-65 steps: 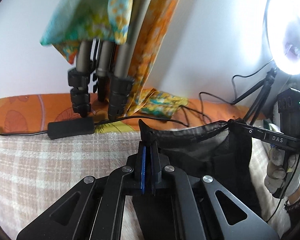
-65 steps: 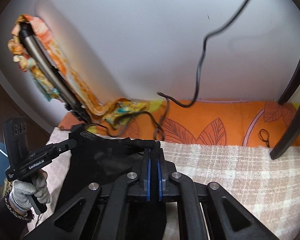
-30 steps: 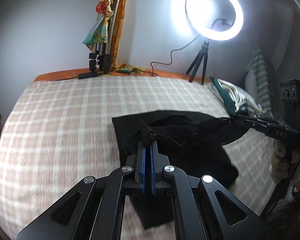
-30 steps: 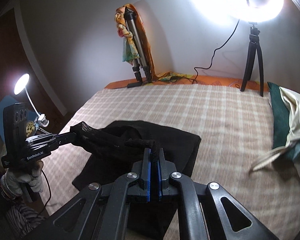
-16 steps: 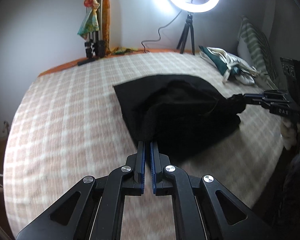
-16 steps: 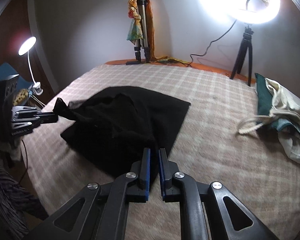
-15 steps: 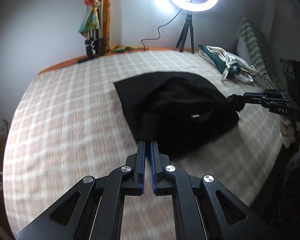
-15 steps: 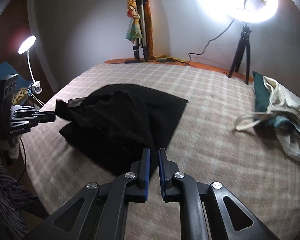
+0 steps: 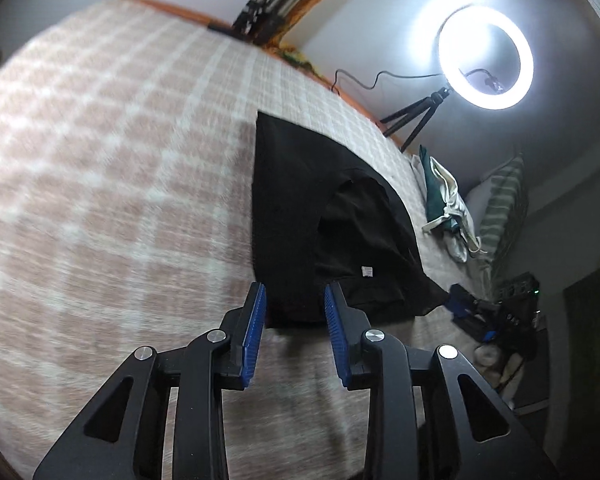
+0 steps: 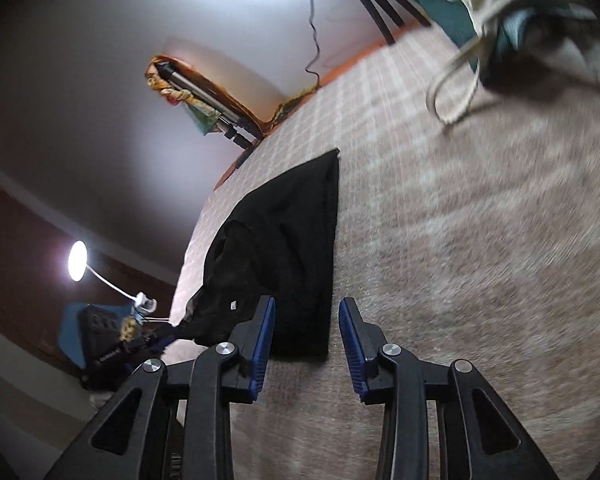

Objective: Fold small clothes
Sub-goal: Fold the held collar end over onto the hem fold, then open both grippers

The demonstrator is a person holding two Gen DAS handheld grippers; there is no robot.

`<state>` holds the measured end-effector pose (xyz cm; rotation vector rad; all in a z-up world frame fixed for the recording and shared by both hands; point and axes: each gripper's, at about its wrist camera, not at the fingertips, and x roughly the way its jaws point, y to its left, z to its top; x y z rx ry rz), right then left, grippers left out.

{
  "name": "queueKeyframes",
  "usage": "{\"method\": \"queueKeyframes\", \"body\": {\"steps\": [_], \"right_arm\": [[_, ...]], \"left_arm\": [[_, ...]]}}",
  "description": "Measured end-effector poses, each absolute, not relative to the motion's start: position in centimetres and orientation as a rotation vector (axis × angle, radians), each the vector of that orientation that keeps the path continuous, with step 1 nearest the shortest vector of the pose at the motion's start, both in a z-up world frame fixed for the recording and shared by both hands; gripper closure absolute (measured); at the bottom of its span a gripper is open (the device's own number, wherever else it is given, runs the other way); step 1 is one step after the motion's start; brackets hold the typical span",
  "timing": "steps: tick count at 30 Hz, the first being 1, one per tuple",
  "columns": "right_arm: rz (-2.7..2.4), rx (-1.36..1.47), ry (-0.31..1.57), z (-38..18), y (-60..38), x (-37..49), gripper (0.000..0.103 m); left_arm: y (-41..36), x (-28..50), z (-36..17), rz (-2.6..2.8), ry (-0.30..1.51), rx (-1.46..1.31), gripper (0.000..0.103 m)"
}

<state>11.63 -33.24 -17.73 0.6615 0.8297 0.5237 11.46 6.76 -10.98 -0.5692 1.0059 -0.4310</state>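
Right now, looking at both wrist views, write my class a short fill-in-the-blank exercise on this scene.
1. The black garment lies on a ___ blanket.
2. Both the left gripper and right gripper are ___.
3. The ring light stands on a ___.

Missing words: checked; open; tripod

A home bedroom: checked bedspread (image 9: 100, 168), striped pillow (image 9: 504, 208), ring light (image 9: 486, 58).

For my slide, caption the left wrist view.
Open left hand-held gripper over the black garment on the checked bedspread, ring light behind.

Checked blanket (image 9: 100, 184), ring light (image 9: 486, 58), desk lamp (image 10: 77, 261)
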Motion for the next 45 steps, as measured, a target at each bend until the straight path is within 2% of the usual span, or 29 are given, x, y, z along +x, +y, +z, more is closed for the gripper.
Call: {"method": "queueKeyframes", "body": {"steps": [9, 10, 12, 15, 16, 20, 25, 28, 30, 33, 35, 41, 45], "right_arm": [[0.601, 0.683, 0.912, -18.9, -31.0, 12.7, 0.067], [0.611, 0.686, 0.917, -19.0, -30.7, 12.7, 0.067], [0.635, 0.702, 0.922, -19.1, -30.5, 12.8, 0.067], [0.636, 0.687, 0.928, -19.1, -30.0, 13.1, 0.067], [0.63, 0.671, 0.933, -19.1, -29.8, 13.2, 0.07], [0.614, 0.615, 0.922, -18.6, -29.2, 13.1, 0.098], [0.625, 0.616, 0.821, -16.2, -30.6, 12.2, 0.102], [0.586, 0.561, 0.845, -16.6, -30.6, 12.1, 0.102], [0.581, 0.541, 0.899, -17.7, -30.1, 12.3, 0.102], [0.562, 0.455, 0.939, -18.1, -29.3, 12.2, 0.096], [0.559, 0.436, 0.922, -17.4, -29.2, 12.2, 0.087], [0.542, 0.49, 0.869, -16.5, -30.4, 13.0, 0.071], [0.554, 0.484, 0.93, -17.8, -29.7, 13.6, 0.072]], "left_arm": [[4.4, 11.8, -12.2, -0.433, 1.064, -0.488, 0.078], [4.5, 11.8, -12.2, -0.43, 1.061, -0.488, 0.08], [4.6, 11.8, -12.2, -0.424, 1.054, -0.479, 0.093], [4.7, 11.9, -12.1, -0.42, 1.035, -0.462, 0.097], [4.5, 11.9, -11.9, -0.419, 1.026, -0.448, 0.097], [3.8, 11.8, -11.0, -0.41, 0.999, -0.392, 0.098], [2.3, 11.1, -9.2, -0.369, 0.941, -0.197, 0.098], [1.4, 11.0, -10.9, -0.382, 1.017, -0.114, 0.098], [1.2, 10.7, -11.9, -0.354, 1.048, -0.064, 0.093], [1.5, 10.1, -11.1, -0.34, 1.034, -0.029, 0.092], [2.2, 9.6, -10.1, -0.343, 1.01, -0.052, 0.092], [4.0, 9.9, -7.2, -0.339, 0.883, -0.098, 0.092], [4.7, 11.2, -7.2, -0.338, 0.876, -0.144, 0.092]]}}
